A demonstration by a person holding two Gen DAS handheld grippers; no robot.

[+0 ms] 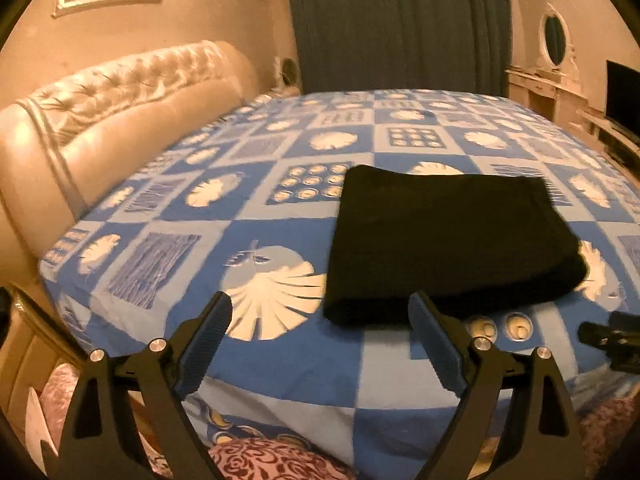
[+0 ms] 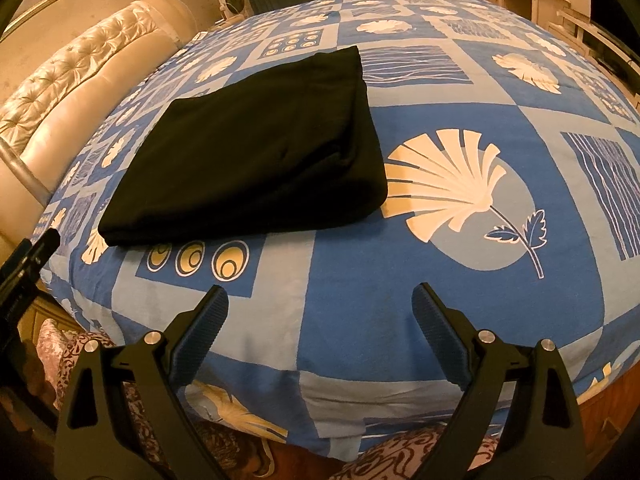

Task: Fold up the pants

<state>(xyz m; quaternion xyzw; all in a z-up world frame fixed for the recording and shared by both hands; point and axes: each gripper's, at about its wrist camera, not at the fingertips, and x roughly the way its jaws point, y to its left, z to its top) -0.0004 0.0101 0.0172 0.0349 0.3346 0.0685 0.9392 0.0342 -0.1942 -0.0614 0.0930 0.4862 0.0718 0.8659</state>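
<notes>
Black pants (image 1: 448, 240) lie folded into a flat rectangle on the blue patterned bed cover (image 1: 280, 360). In the right wrist view the same pants (image 2: 256, 148) lie left of centre. My left gripper (image 1: 320, 312) hangs open above the near edge of the bed, its right finger just in front of the pants' near edge, nothing between its fingers. My right gripper (image 2: 320, 304) stands open over bare cover, to the right of and nearer than the pants, holding nothing. Its tip (image 1: 608, 336) shows at the right edge of the left wrist view.
A tufted cream headboard (image 1: 120, 120) runs along the left side of the bed. Dark curtains (image 1: 400, 20) hang behind, and a white dresser with an oval mirror (image 1: 554, 40) stands at the back right. Pink patterned fabric (image 1: 272, 460) lies below the near bed edge.
</notes>
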